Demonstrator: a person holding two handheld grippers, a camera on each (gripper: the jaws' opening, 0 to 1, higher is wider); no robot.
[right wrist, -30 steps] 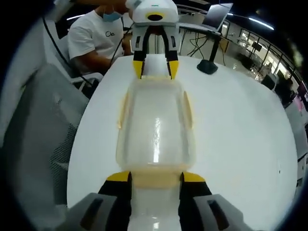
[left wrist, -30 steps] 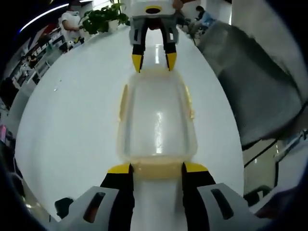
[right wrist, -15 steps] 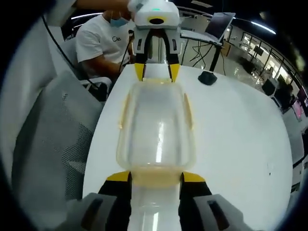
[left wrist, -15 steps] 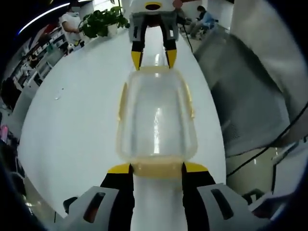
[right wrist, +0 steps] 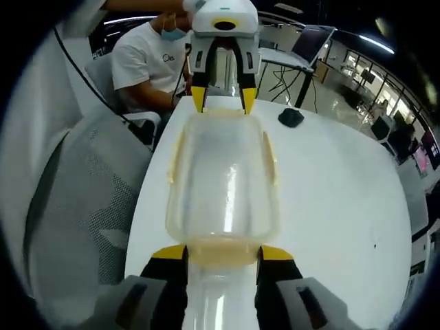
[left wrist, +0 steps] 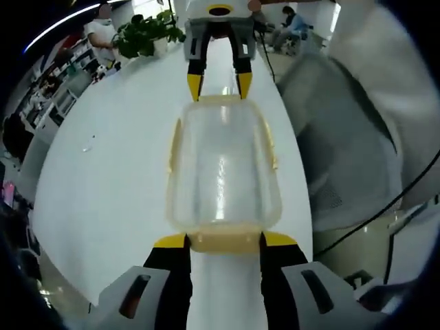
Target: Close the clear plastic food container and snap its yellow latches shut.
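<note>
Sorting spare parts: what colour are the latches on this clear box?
Yellow latches on the box, clearest in the left gripper view.

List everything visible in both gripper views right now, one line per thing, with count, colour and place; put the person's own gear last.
Food container: one, clear plastic with its lid on, between the two claws above the table.
Latches: yellow, one at each end and one along each long side; whether they are snapped shut cannot be told.
Table: one, white and glossy, under the container.
Mesh chair: one, grey, beside the table.
Potted plant: one, green, at the table's far end in the left gripper view.
Laptop: one, grey, on a raised stand beyond the table.
Seated person: one, white T-shirt, behind the table.
Left claw: yellow tips either side of the near end latch.
Right claw: yellow tips either side of the opposite end latch.
</note>
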